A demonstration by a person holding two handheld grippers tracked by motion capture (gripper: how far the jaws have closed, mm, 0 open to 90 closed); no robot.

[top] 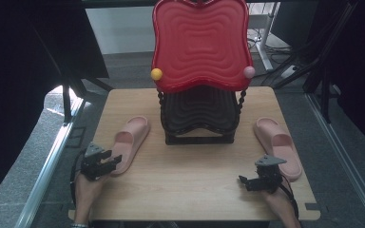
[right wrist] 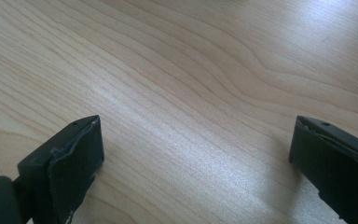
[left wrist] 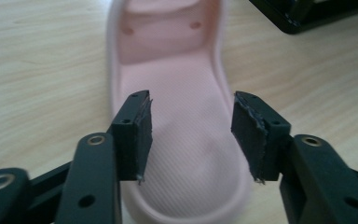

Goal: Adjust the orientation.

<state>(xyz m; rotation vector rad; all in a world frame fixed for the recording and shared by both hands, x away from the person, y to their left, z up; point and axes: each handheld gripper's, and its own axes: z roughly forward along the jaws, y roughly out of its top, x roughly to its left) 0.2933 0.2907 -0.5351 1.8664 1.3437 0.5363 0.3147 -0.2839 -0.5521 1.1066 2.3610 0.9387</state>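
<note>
High view: a two-tier rack (top: pixel 200 121) with a red top tray (top: pixel 200 45) stands at the back of the wooden table (top: pixel 190 175). Left of the rack, a pink slipper (top: pixel 129 142) lies with its heel between the spread jaws of the left gripper (top: pixel 108 160), ungrasped. Right of the rack lies the other slipper (top: pixel 279 147); the right gripper (top: pixel 249 183) sits just beside its heel, jaws wide apart over bare wood.
</note>
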